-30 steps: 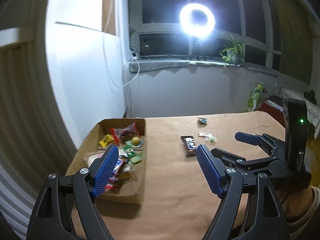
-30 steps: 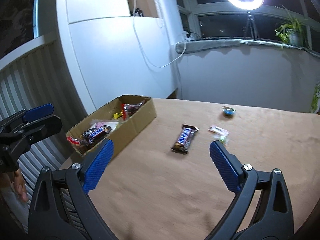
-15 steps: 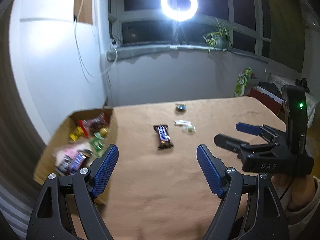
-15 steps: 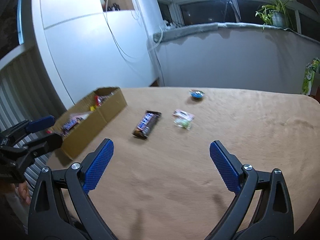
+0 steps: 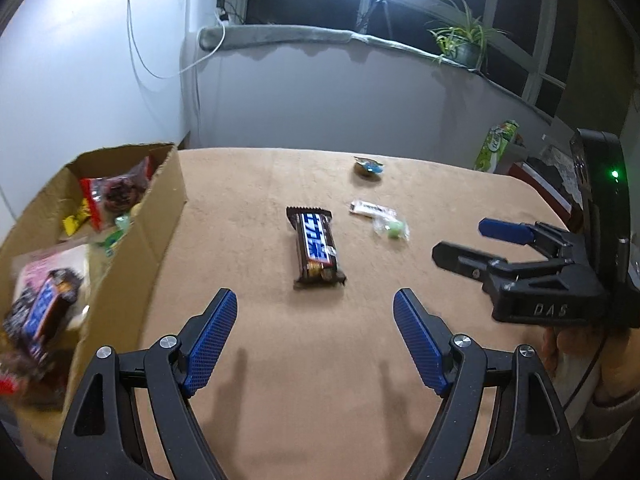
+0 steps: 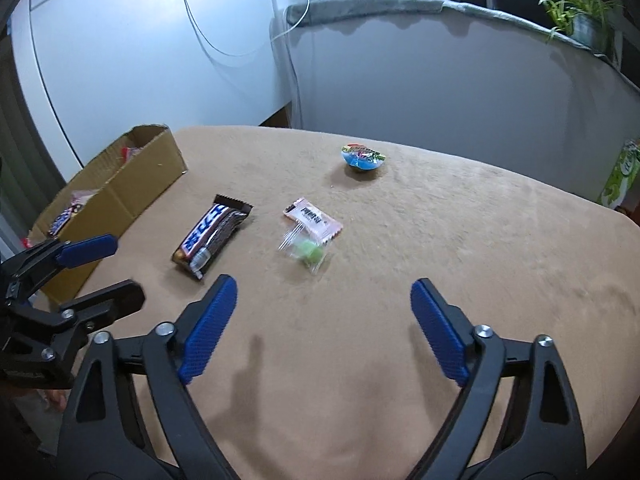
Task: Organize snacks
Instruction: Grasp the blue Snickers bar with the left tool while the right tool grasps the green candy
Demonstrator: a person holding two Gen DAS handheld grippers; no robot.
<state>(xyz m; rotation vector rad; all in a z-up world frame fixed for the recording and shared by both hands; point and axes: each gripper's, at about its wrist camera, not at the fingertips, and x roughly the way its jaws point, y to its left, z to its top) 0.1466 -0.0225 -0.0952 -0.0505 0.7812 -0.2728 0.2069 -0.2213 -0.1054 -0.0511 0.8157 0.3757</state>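
Observation:
A Snickers bar (image 5: 316,244) lies on the tan table (image 5: 320,360), just beyond my open, empty left gripper (image 5: 316,316); it also shows in the right wrist view (image 6: 212,236). A pink-white packet (image 6: 314,216) and a clear packet with a green candy (image 6: 306,254) lie ahead of my open, empty right gripper (image 6: 322,308). A small round blue snack (image 6: 363,158) sits farther back. A cardboard box (image 5: 120,248) with several snacks stands at the left.
The right gripper shows at the right of the left wrist view (image 5: 472,244); the left gripper shows at the left of the right wrist view (image 6: 100,272). A grey wall and a windowsill with a plant (image 5: 464,44) lie behind the table. A green package (image 5: 496,144) stands beyond the far right edge.
Both grippers have swung right, away from the box, and moved forward and lower over the table. The Snickers bar and small packets now lie close ahead. Both stay open.

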